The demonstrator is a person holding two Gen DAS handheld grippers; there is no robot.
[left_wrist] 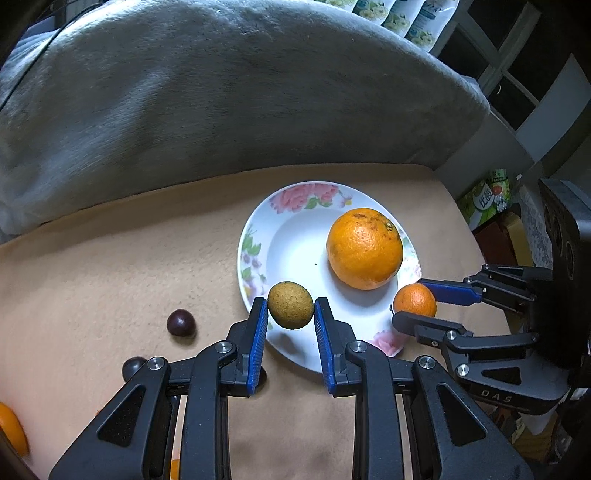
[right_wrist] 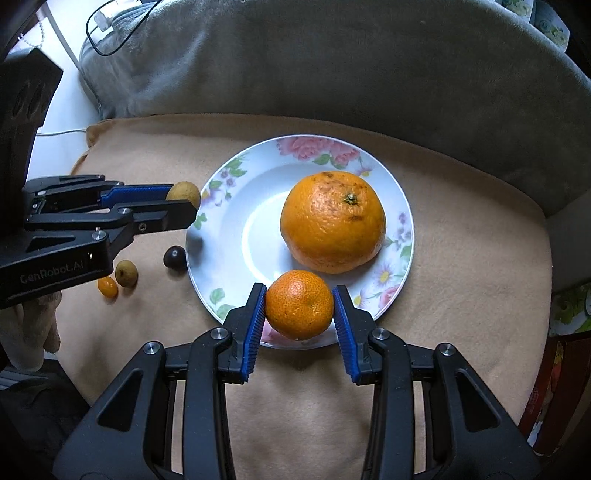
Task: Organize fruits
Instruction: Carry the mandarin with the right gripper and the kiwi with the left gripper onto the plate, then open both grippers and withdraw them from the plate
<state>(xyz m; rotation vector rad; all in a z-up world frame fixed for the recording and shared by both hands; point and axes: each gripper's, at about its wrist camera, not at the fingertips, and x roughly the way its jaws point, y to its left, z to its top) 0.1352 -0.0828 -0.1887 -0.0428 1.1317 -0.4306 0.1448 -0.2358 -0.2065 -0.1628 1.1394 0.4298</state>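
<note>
A white floral plate (left_wrist: 291, 236) (right_wrist: 255, 236) lies on a tan cushion and holds a big orange (left_wrist: 364, 248) (right_wrist: 333, 221). My left gripper (left_wrist: 290, 306) (right_wrist: 184, 206) is shut on a small yellow-green fruit (left_wrist: 290, 305) (right_wrist: 186, 192), held above the plate's left rim. My right gripper (right_wrist: 299, 304) (left_wrist: 413, 302) is shut on a small tangerine (right_wrist: 299, 303) (left_wrist: 414, 300), held over the plate's near rim. Loose on the cushion lie a dark plum (left_wrist: 180, 322) (right_wrist: 174, 256), another brownish fruit (right_wrist: 126, 273) and a tiny orange kumquat (right_wrist: 107, 287).
A grey blanket-covered backrest (left_wrist: 221, 92) (right_wrist: 351, 66) rises behind the cushion. Another dark fruit (left_wrist: 133, 366) and an orange fruit (left_wrist: 13, 428) lie at the left near the gripper. Boxes and packets stand past the cushion's right edge (left_wrist: 487, 199). A cable (right_wrist: 110, 29) lies at far left.
</note>
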